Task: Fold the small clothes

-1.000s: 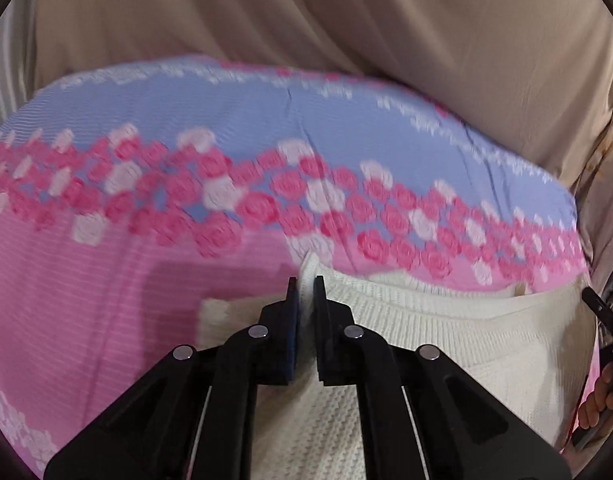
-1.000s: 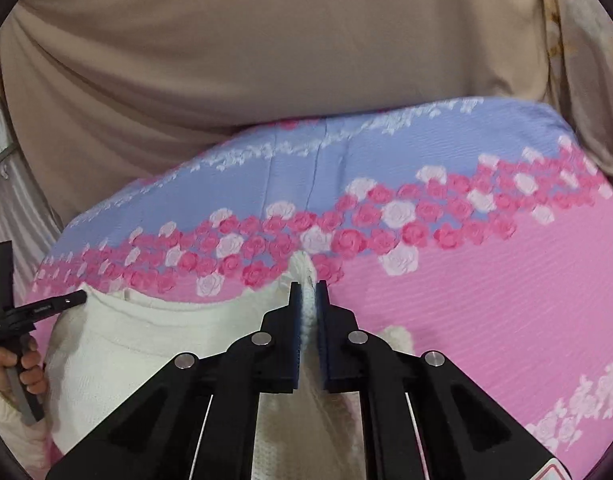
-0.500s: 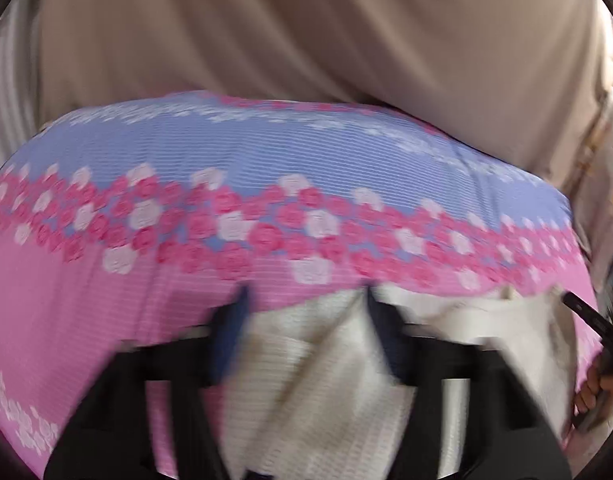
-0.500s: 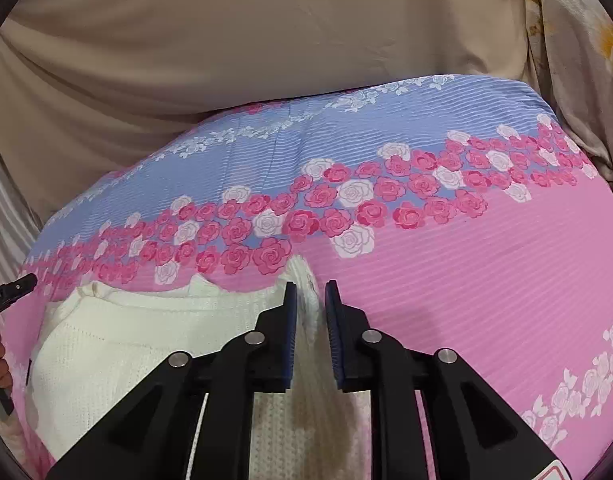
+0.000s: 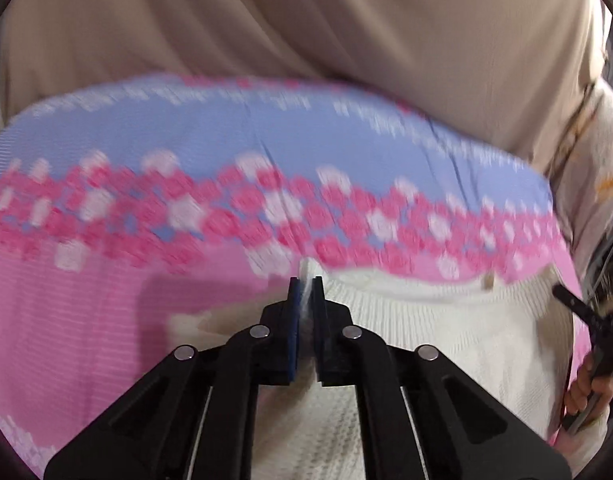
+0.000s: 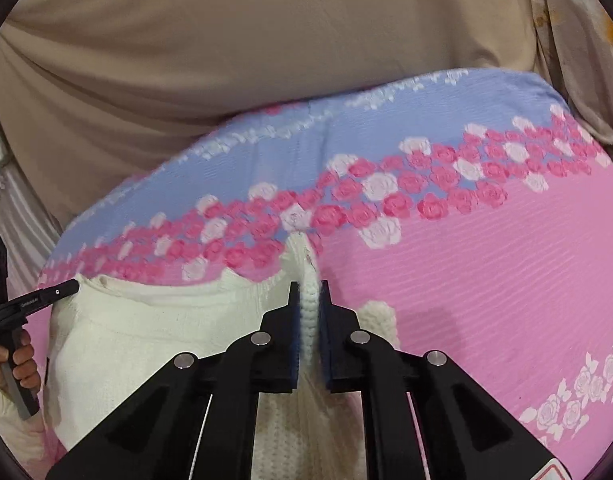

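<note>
Left tool (image 5: 305, 286) has its blue-padded jaws nearly closed, pinching a fold of the cream knit sweater (image 5: 434, 332); a small peak of fabric sticks out above the fingertips. Right tool (image 6: 308, 290) likewise clamped on a thick ridge of the same sweater (image 6: 154, 332), knit bunched between the pads and rising past the tips. The sweater lies on a bed covered by a pink-and-blue sheet with a band of pink and white roses (image 6: 486, 264); it sits toward the near edge of the bed, with its ribbed edge running roughly along the lower limit of the rose band. In the left wrist view the garment spreads from the tool toward the right side of the bed, and part of it looks lifted at the pinch point; that view is motion-blurred. In the right wrist view the sweater spreads from the tool to the left, with a small cream piece (image 6: 380, 316) showing just right of the jaws. The other handheld tool shows at each frame's edge, gripped by a hand (image 6: 20, 356), (image 5: 590, 388). Beige draped cloth (image 6: 226, 52) hangs beyond the bed's far edge; a floral fabric (image 5: 598, 168) is at the far right corner.
</note>
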Tool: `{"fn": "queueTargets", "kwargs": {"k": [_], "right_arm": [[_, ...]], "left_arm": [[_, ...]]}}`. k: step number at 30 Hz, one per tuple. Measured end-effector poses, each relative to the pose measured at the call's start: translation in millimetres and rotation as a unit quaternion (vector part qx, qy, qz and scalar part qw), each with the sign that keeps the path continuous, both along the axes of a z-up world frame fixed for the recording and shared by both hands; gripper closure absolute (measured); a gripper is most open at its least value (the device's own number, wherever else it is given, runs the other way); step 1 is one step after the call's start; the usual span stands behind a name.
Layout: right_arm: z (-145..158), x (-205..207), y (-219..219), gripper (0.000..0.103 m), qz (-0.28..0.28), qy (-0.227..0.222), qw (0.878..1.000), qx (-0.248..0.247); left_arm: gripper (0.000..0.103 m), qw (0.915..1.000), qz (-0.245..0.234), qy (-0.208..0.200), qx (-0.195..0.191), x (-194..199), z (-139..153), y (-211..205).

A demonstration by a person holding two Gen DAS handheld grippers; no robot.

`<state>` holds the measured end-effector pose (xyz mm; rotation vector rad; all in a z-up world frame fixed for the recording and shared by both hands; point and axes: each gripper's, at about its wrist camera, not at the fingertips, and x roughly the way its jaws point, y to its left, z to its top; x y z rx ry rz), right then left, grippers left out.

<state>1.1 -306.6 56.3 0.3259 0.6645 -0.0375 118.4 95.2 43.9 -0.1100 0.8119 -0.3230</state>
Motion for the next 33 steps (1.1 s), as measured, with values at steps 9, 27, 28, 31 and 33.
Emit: {"fn": "queueTargets", "kwargs": {"k": [9, 27, 28, 31, 33], "right_arm": [[-36.8, 39.6, 2.1, 0.095, -0.029, 0.1, 0.993, -0.06], [-47.6, -43.9, 124.9, 0.086, 0.126, 0.081, 0.988, -0.039], [-47.6, -54.6, 99.6, 0.086, 0.093, 0.082, 0.992, -0.03], [-49.1, -92.3, 21.5, 0.089, -0.021, 0.09, 0.995, -0.026], [-49.3, -115.6, -12.9, 0.093, -0.062, 0.095, 0.994, 0.004]], "left_arm": [[0.098, 0.9962, 0.031, 0.033, 0.075, 17.2, -48.7, 3.0], [0.063, 0.9932, -0.071, 0.025, 0.089, -95.6, -44.0, -72.7], [0.063, 0.9937, -0.061, 0.025, 0.09, -100.3, -42.8, -62.6], [0.064, 0.9934, -0.011, 0.017, 0.113, -116.3, -41.2, -30.0], [0.063, 0.9944, 0.0, 0.029, 0.102, -125.1, -44.8, -11.9]]}}
